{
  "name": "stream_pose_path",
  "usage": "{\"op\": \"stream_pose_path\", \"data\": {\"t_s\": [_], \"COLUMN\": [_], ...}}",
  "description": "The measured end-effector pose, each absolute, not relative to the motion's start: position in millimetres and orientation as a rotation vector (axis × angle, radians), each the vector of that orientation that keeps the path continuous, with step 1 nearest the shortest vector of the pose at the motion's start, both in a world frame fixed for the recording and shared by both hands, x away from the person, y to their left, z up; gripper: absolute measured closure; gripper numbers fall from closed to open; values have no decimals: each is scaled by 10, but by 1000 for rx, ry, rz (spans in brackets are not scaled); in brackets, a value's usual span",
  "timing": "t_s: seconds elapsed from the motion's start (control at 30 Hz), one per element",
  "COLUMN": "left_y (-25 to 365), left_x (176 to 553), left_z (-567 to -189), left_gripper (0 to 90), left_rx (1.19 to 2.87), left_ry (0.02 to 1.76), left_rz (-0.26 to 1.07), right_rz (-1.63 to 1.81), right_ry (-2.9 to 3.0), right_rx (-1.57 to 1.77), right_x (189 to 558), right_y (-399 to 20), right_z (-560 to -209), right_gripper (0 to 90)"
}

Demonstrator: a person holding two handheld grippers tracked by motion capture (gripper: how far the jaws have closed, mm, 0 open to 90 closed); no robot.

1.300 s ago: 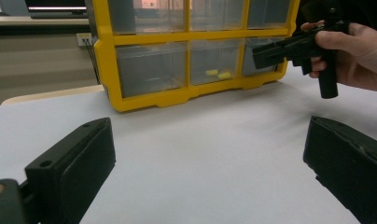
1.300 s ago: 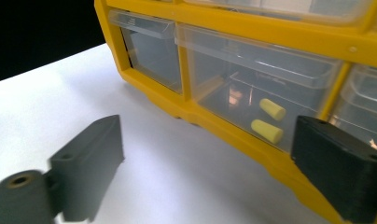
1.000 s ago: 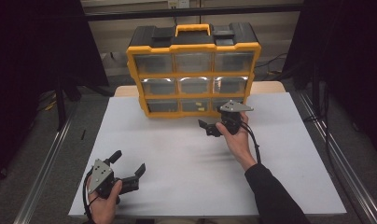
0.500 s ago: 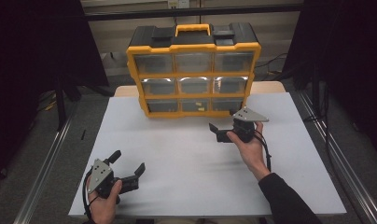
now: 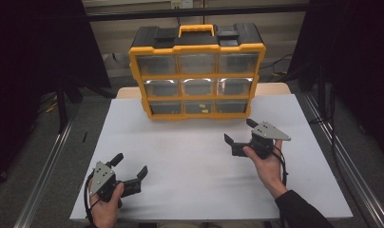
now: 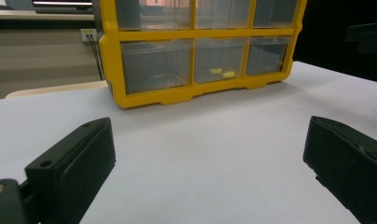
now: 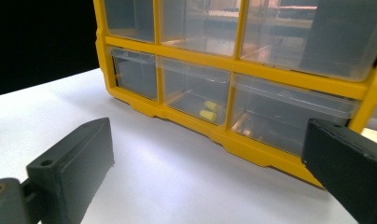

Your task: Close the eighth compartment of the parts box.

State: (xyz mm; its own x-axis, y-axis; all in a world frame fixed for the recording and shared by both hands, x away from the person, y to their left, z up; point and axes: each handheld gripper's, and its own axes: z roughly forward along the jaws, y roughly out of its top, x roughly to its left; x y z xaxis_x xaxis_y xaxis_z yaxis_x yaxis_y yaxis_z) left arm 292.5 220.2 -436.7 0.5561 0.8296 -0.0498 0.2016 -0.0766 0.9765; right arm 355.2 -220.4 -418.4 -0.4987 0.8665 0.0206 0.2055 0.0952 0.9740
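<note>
A yellow and black drawer cabinet (image 5: pixel 197 71) with clear drawers stands upright at the back of the white table (image 5: pixel 199 156); its front also faces me in the left gripper view (image 6: pixel 196 51) and the right gripper view (image 7: pixel 233 70). Two small yellow pieces (image 7: pixel 209 111) lie in the bottom middle drawer (image 6: pixel 221 73). My right gripper (image 5: pixel 240 130) is open, held in a hand in front of the cabinet's right side, a short way off. My left gripper (image 5: pixel 129 165) is open near the table's front left corner, far from the cabinet. Nothing sits between either pair of jaws.
Metal rails (image 5: pixel 43 171) run along both sides of the table. Dark curtains close in left and right. A black handle block and an orange carry handle (image 5: pixel 196 31) top the cabinet.
My right gripper has drawn back from the cabinet's lower drawers, moving right and toward the front of the table. The left gripper has stayed in place.
</note>
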Motion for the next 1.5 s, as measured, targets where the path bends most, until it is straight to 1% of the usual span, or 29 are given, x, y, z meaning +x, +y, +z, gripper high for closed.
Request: {"op": "stream_pose_path", "data": {"t_s": [0.7, 0.83, 1.1, 1.5], "left_y": [2223, 2228, 2227, 2234], "left_x": [2907, 2907, 2896, 2872], "left_z": [-4363, -4365, -4375, -4377], "left_gripper": [23, 22, 22, 17], "left_rx": [1566, 1587, 1578, 1597], "left_ry": [928, 921, 934, 929], "left_rz": [678, 686, 676, 683], "right_rz": [1398, 1393, 1373, 1307], "right_ry": [1666, 1634, 1580, 1531], "right_rx": [1132, 1157, 1187, 1227], "right_x": [3104, 2999, 2793, 2495], "right_y": [-2563, -2664, -2873, -3094], "right_z": [-4242, -4265, -4275, -4342], "right_gripper": [11, 11, 11, 10]}}
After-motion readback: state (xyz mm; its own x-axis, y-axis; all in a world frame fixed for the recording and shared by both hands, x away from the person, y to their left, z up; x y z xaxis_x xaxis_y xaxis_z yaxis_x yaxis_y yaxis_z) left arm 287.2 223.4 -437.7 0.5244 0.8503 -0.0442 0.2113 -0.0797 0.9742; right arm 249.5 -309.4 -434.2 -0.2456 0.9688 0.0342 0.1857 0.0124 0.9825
